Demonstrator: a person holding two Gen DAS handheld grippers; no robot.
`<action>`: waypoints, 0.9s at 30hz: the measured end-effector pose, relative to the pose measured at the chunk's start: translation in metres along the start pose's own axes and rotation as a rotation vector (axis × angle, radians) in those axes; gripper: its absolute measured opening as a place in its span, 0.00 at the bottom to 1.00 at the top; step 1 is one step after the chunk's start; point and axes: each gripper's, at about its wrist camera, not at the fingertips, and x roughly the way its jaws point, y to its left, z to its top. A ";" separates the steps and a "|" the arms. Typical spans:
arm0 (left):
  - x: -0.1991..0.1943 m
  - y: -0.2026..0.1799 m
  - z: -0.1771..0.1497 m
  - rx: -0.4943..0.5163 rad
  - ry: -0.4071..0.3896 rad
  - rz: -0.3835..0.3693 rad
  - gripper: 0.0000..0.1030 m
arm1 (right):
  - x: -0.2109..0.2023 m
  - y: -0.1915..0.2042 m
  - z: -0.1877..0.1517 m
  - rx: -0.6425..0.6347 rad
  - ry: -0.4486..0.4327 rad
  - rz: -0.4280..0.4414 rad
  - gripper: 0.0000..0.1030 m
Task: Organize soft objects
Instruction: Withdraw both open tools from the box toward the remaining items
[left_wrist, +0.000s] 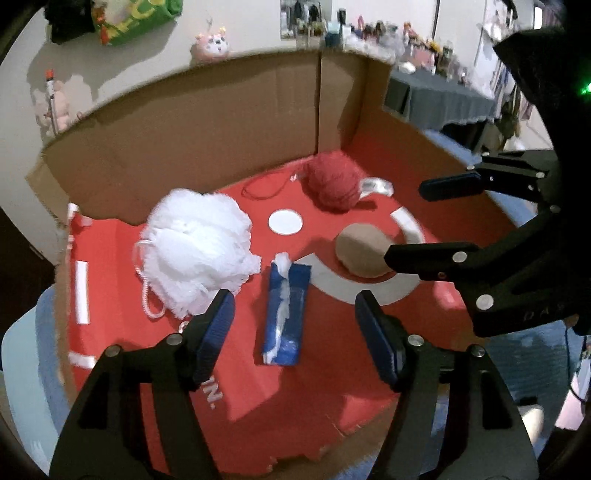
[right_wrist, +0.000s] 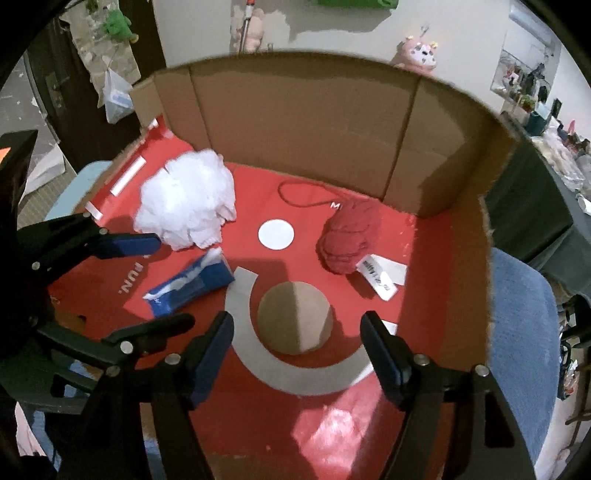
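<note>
Both claws hover over a red mat (right_wrist: 424, 280) ringed by a cardboard wall (right_wrist: 303, 122). The left claw (left_wrist: 294, 334) is spread wide and holds nothing; a blue tissue pack (left_wrist: 285, 314) lies on the mat between its fingers, a white loofah (left_wrist: 197, 254) just beside the left finger. The right claw (right_wrist: 297, 349) is also wide open and empty, with a tan round pad (right_wrist: 294, 322) on the mat between its fingers. A red yarn ball (right_wrist: 349, 240) sits farther back near the wall, a white label (right_wrist: 382, 275) at its base and a loose strand trailing toward the wall. All 4 soft things lie apart.
</note>
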 end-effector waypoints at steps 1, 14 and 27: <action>-0.006 0.000 -0.001 -0.006 -0.013 -0.003 0.64 | -0.006 0.000 0.000 0.002 -0.011 0.001 0.75; -0.144 -0.036 -0.038 -0.055 -0.313 0.099 0.80 | -0.136 0.029 -0.048 0.019 -0.268 -0.022 0.99; -0.250 -0.079 -0.131 -0.123 -0.594 0.170 0.95 | -0.236 0.084 -0.151 -0.013 -0.535 -0.126 1.00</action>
